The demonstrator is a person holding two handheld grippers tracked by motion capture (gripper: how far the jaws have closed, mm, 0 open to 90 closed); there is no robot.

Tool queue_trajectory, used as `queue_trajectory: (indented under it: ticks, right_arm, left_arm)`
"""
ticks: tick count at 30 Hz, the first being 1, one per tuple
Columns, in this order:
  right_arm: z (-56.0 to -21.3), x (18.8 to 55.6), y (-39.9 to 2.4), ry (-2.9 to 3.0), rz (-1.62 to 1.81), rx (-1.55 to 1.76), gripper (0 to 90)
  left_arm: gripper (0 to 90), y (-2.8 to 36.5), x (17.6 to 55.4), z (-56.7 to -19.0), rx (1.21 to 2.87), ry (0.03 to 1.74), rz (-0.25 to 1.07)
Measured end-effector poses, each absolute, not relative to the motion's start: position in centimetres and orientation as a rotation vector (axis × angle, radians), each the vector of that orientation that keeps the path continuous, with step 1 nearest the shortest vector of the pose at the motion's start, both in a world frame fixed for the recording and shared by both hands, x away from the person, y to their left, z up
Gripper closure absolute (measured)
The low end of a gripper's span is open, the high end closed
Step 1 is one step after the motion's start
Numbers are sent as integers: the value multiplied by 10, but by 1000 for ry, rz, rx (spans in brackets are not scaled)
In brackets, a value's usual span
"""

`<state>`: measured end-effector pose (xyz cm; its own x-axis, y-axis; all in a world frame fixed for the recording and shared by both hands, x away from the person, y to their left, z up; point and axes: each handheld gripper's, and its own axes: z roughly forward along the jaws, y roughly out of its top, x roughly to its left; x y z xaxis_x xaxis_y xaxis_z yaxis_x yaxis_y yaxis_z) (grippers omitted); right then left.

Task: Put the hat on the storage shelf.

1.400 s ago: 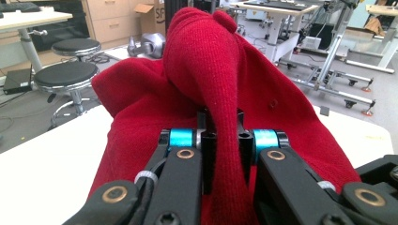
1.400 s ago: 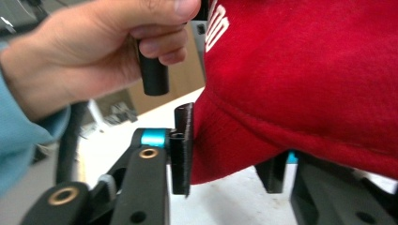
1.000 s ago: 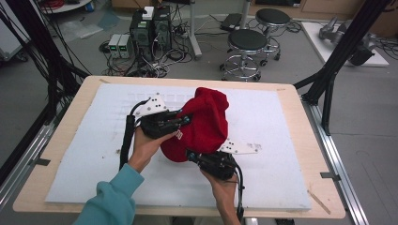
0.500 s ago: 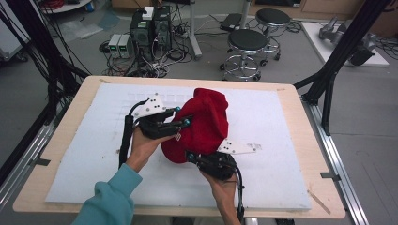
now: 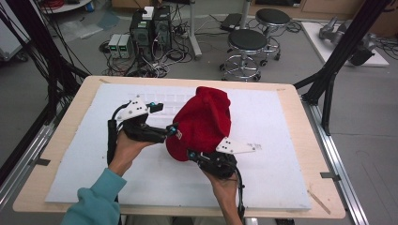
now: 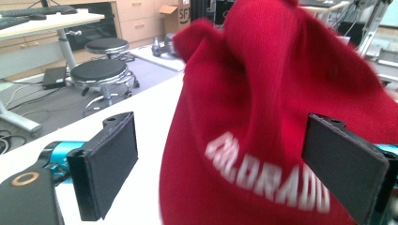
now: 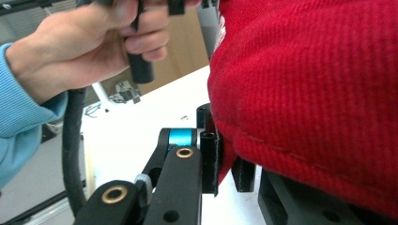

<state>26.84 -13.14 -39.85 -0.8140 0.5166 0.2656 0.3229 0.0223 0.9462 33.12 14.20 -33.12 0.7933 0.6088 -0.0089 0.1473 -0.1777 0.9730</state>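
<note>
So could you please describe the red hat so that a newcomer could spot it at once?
Find the white mat on the table. Mid-mat, between the two grippers, sits the hat: a red knit beanie with white COLORADO lettering, the only red thing there.

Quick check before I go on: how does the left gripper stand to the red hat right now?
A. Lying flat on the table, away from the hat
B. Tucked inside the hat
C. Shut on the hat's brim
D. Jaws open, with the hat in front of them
D: in the left gripper view the left gripper has its jaws wide apart, with the red hat rising in front of them, unclamped.
</note>
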Motion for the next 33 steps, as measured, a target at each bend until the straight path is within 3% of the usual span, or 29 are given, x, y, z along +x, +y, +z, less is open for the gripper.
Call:
queue_trajectory:
  ticks: [6,17,33]
  right_arm:
    - [-388,273,-139,2091,1842,869,839]
    - [-363,303,-154,2022,1686,884,839]
    - [-338,369,-139,2023,1555,894,839]
  left_arm:
    - [129,178,319,-352,1821,586,511]
    - [145,264,297,-405,1771,723,544]
    - [143,294,282,-432,1626,739,642]
